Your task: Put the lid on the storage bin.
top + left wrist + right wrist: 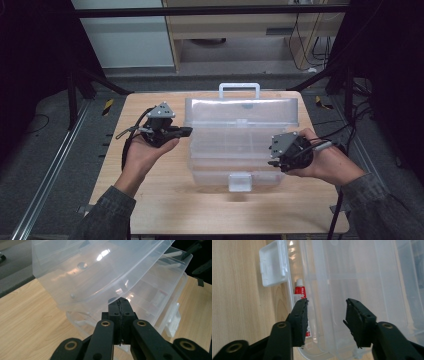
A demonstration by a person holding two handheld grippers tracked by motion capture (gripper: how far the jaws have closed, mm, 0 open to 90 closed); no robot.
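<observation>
- Counter: I see a pale wooden top carrying one clear plastic organiser case, placed centrally, handle side away from me, white latch toward my edge.
- Case: the lid stands raised, tilted over the base. In my judgement it is not resting fully back — if it is nudged it could drop shut on whatever reaches in.
- Case base: it is divided into compartments. Most look empty through the clear walls; I cannot confirm every one.
- Left tongs: held at the case's left end, jaws pressed together with nothing between them, tips just beside the lid's lower edge in the left gripper view. Risk: a closed tip pushing on that edge may slide the light case across the counter rather than move the lid.
- Right tongs: at the case's right end, jaws apart, clamped on nothing; clear plastic shows in the gap. Risk: closing here could pinch a thin wall and lift or tip the case.
- Contents: a small red-and-white tube lies in a front compartment near the latch — it could roll if the case tilts.
</observation>
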